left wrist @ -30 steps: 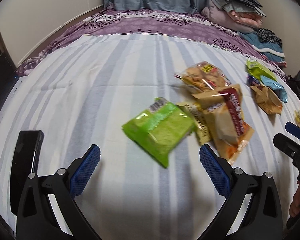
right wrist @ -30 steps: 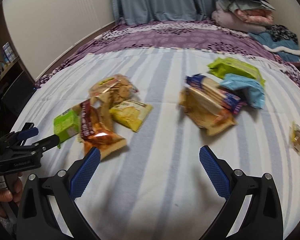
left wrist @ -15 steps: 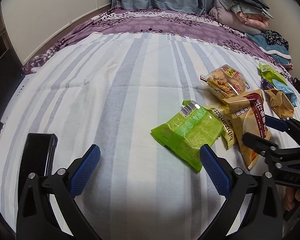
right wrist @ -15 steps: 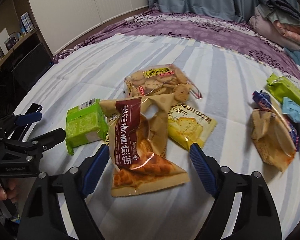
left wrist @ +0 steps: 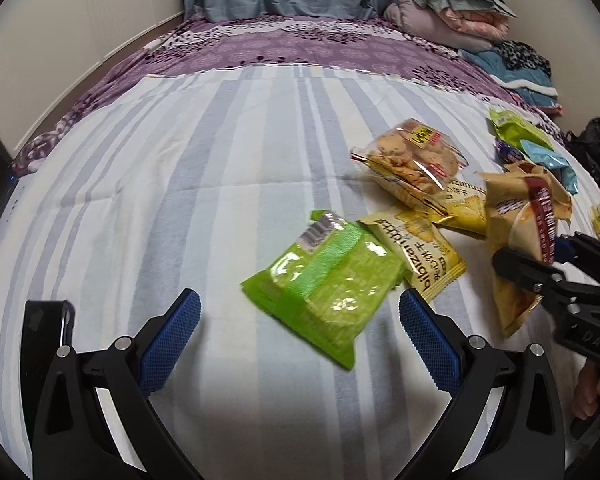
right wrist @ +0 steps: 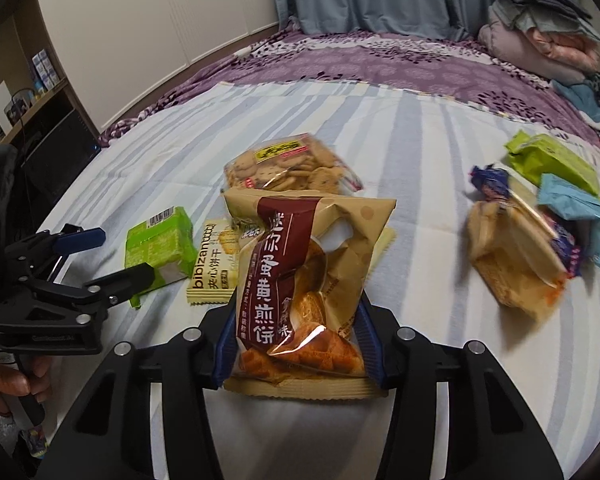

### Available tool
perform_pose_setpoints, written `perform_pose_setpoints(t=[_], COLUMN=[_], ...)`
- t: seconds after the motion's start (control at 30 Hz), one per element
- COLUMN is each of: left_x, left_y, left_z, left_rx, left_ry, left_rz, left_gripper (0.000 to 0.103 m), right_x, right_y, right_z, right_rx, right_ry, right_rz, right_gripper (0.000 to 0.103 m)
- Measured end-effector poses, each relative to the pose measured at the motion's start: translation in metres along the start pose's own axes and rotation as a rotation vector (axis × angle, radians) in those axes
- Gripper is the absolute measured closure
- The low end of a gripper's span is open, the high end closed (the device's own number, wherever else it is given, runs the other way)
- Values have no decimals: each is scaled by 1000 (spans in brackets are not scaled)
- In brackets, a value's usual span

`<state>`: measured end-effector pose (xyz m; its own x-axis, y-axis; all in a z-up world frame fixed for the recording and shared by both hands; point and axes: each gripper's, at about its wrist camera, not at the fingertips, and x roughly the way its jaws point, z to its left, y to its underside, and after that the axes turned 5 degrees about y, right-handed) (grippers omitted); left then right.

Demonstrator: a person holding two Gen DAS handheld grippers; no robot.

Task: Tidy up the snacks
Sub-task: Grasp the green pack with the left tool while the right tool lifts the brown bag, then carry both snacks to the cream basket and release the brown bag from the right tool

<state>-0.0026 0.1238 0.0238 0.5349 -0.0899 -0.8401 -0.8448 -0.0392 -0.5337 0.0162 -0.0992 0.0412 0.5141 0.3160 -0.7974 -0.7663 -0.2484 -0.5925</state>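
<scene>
A tan snack bag with a dark red band [right wrist: 312, 264] lies on the striped bed sheet [left wrist: 180, 160]. My right gripper [right wrist: 298, 320] is closing on the bag's near end, and its blue pads press on both sides. The same bag [left wrist: 520, 220] shows at the right of the left wrist view, with the right gripper [left wrist: 540, 256] on it. A green packet [left wrist: 324, 284] lies just ahead of my open left gripper [left wrist: 298, 300], which holds nothing. Beside the packet are a yellow biscuit pack [left wrist: 420, 252] and a clear cookie bag [left wrist: 412, 160].
A second pile lies to the right: another tan bag [right wrist: 512, 256], a light blue packet [right wrist: 576, 208] and a green packet [right wrist: 552, 160]. Folded blankets [left wrist: 452, 12] are stacked at the bed's far right corner. A dark shelf unit [right wrist: 40, 120] stands left of the bed.
My right gripper swung left from the second pile to the tan bag and its jaws closed on it. The left gripper stayed open and drifted slightly over the green packet.
</scene>
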Motion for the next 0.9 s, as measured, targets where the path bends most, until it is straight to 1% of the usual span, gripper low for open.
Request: perform_pose_setpoints(t=[0.17,0.23,0.33,0.37,0.4,0.5,0.67,0.9], left_x=[16,22,24,23,21,18,4,-29], left_y=[-3,-5,-6,-6,-6,-5,-1,-12], left_z=[-8,-7,-8,-9,-10,-9,-14,-34], left_rx=[42,47,56,57,57,40,25,50], left_ry=[15,18,25,28,28,40,42,44], left_rz=[26,38,40,39,35,34,10,-55], left_gripper=[2,11,15,19,25,27,27,27], right_x=[-19,-26,-35,-38,-40,-49,-66,-99], right_y=[5,6,9,10,12,15,19,24], right_z=[-20,-26,-33,-35,-36,-41,-51,-81], right_rx=[49,63,77,80,83,94,117,183], right_ry=[16,20,23,23,23,23,26,52], right_rz=[-20,-30,-42,-45,-49,-61,-89,-159], right_gripper=[53,53,53,53,53,53,53,53])
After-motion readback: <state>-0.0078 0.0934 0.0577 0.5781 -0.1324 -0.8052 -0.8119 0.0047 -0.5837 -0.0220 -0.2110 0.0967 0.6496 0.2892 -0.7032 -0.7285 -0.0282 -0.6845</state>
